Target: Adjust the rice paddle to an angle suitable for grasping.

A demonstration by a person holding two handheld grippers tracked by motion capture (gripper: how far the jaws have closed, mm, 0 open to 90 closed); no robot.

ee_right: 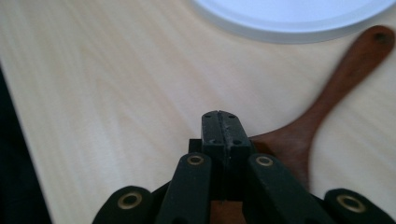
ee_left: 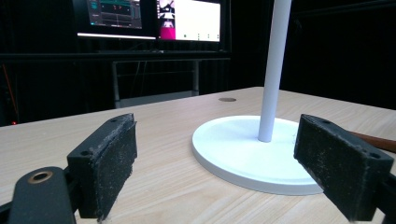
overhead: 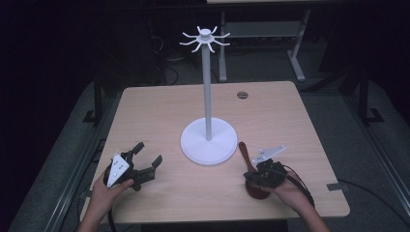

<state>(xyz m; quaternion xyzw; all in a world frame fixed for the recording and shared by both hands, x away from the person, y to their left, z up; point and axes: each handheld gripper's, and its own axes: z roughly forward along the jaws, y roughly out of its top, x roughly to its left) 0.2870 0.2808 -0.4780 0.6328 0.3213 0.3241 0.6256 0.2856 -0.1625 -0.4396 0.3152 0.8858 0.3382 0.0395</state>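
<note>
Ahead of you the light wooden table [overhead: 290, 116] carries a white stand [overhead: 208, 141], its round base near the middle and hooked arms on top. Two lit monitors [ee_left: 154, 18] glow beyond.

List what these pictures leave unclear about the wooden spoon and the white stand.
- Wooden spoon bowl: in the high view the right gripper covers it; in the right gripper view the shut jaws hide it, so whether they pinch the spoon cannot be told.
- White stand top: cut off by the upper edge in the left gripper view.
- Hole in the table: too small to identify.
</note>
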